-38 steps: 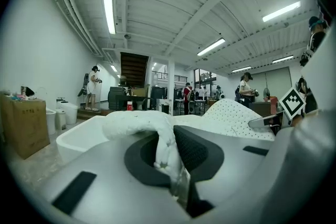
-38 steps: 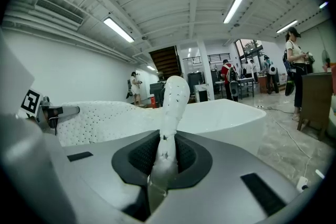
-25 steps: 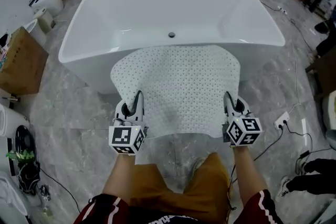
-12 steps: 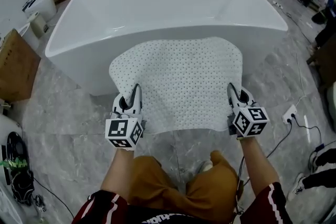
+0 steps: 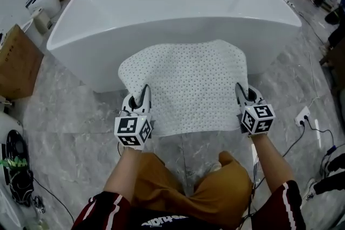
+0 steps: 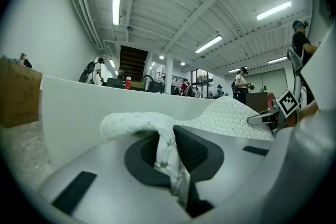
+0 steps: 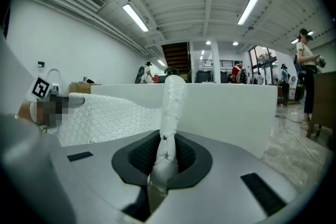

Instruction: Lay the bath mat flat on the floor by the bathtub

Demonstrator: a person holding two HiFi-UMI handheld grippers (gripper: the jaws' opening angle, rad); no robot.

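A white bath mat dotted with small holes hangs spread between my two grippers, just in front of the white bathtub. My left gripper is shut on the mat's near left edge; the left gripper view shows the mat's edge pinched between the jaws. My right gripper is shut on the near right edge, with a fold of the mat standing up between its jaws. The mat's far edge reaches the tub's near rim; whether it touches is unclear.
Grey marble floor surrounds the tub. A cardboard box stands at the left. A power strip with cables lies on the floor at the right. The person's knees in tan shorts are below the mat. People stand in the background.
The view has come closer to the tub, and both grippers with the mat sit slightly nearer its near wall. Both grips on the mat are unchanged.
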